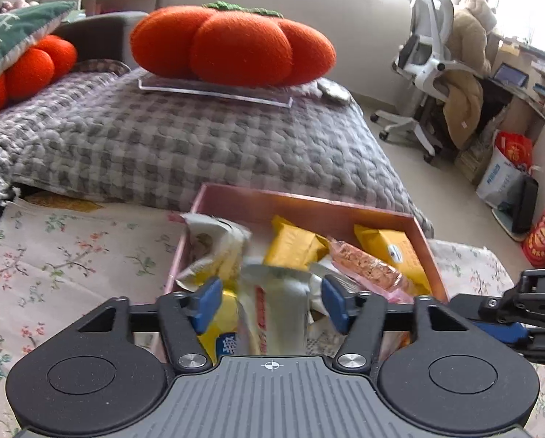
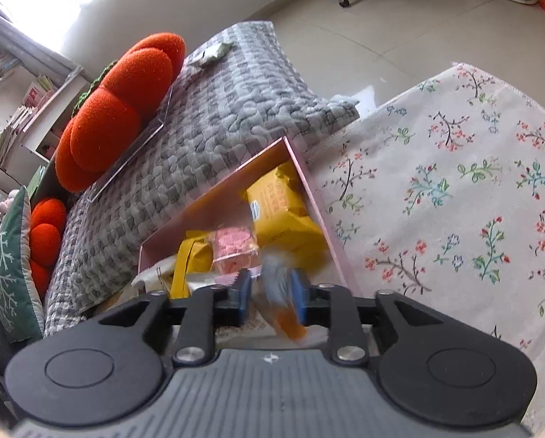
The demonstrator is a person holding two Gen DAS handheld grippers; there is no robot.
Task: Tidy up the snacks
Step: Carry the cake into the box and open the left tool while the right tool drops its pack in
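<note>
A pink box (image 1: pixel 309 202) on a floral cloth holds several snack packets: yellow packets (image 1: pixel 294 242), a pink cracker packet (image 1: pixel 363 264) and a white packet (image 1: pixel 214 244). My left gripper (image 1: pixel 272 301) is open over the box, with a white and red wrapper (image 1: pixel 276 314) blurred between its fingers. In the right wrist view the same box (image 2: pixel 309 182) shows yellow packets (image 2: pixel 283 215) and a pink packet (image 2: pixel 234 246). My right gripper (image 2: pixel 270 292) has a blurred grey and orange packet (image 2: pixel 279 303) between its narrowly spaced blue pads; contact is unclear.
A grey checked quilt (image 1: pixel 199 138) lies behind the box, with an orange pumpkin cushion (image 1: pixel 232 43) on a clear tray. The floral cloth (image 2: pixel 455 189) spreads right of the box. An office chair (image 1: pixel 429 73) and bags stand on the floor at right.
</note>
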